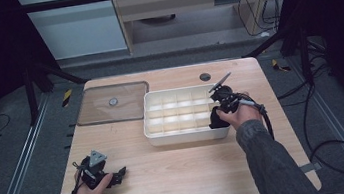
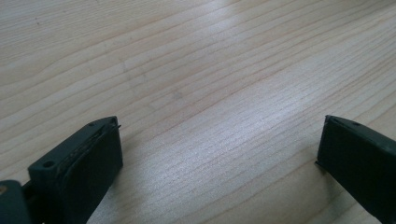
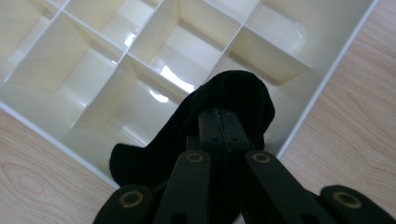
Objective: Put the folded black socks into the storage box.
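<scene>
— Where's the black cloth (image 3: 224, 100)?
— Pinched in the right gripper (image 3: 223, 122), jaws closed on it, over the near right corner of the white divided tray (image 1: 157, 134); the left gripper (image 2: 219, 154) rests wide apart, nothing between, on the table (image 1: 184, 168).

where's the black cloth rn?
High view: black cloth is clamped in the right gripper over the near-right corner of the white divided tray.
</scene>
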`<action>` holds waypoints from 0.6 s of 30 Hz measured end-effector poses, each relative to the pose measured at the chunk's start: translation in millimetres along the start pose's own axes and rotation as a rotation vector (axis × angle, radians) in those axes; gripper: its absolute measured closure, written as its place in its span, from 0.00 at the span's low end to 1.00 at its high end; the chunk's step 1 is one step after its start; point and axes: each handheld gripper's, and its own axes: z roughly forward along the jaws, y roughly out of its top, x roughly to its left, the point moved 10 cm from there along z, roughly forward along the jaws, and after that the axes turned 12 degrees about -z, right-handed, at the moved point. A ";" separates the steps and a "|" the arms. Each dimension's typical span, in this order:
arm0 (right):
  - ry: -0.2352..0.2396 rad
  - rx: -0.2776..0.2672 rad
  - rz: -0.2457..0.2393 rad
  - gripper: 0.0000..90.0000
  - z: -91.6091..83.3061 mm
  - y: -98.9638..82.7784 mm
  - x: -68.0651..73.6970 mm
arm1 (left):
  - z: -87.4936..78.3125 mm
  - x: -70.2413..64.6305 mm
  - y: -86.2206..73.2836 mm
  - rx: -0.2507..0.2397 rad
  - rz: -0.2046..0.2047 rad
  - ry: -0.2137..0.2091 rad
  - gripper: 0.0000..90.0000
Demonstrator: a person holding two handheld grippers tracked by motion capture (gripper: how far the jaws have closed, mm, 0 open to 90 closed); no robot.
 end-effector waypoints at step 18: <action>0.031 0.013 0.007 1.00 16.2 -12.5 8.9 | -0.3 -0.6 -0.4 0.000 0.001 -0.002 0.00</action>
